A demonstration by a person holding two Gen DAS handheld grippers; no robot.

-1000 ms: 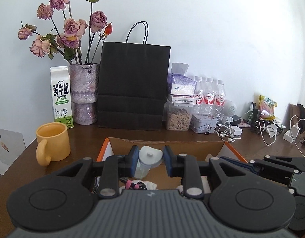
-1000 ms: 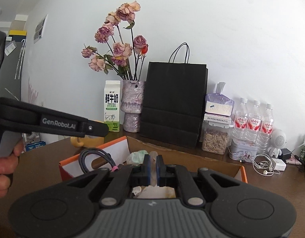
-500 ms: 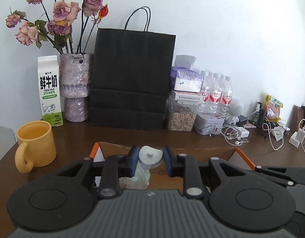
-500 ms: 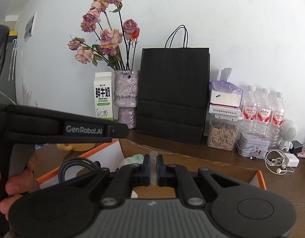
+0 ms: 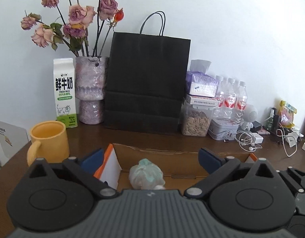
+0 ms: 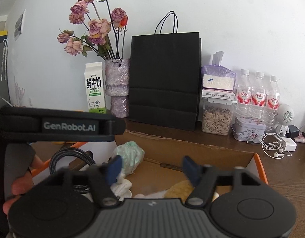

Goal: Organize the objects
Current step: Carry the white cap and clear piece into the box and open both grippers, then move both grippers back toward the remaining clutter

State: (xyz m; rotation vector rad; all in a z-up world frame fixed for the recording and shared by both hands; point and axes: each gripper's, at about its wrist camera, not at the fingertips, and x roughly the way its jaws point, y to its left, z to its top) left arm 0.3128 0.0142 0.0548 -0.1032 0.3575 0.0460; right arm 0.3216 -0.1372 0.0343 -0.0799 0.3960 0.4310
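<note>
An open cardboard box (image 5: 162, 152) with orange edges sits on the brown table; it also shows in the right wrist view (image 6: 192, 146). Inside lie a crumpled pale green bag (image 5: 146, 173), seen too in the right wrist view (image 6: 128, 156), a braided black cable (image 6: 73, 154), white cloth (image 6: 120, 187) and a yellowish item (image 6: 180, 188). My left gripper (image 5: 150, 159) is open and empty above the box. My right gripper (image 6: 153, 168) is open and empty above the box. The left gripper's body (image 6: 63, 127) crosses the right wrist view at the left.
A yellow mug (image 5: 49, 138) stands left of the box. Along the wall stand a milk carton (image 5: 64, 93), a vase of dried roses (image 5: 90, 91), a black paper bag (image 5: 146, 81), a seed jar (image 5: 196, 122), water bottles (image 5: 230, 99), a tin (image 5: 222, 129) and earphones (image 5: 249, 140).
Both grippers have opened. The left one let go of the small white-capped bottle, which is no longer in view. The right one released the thin clear item it held.
</note>
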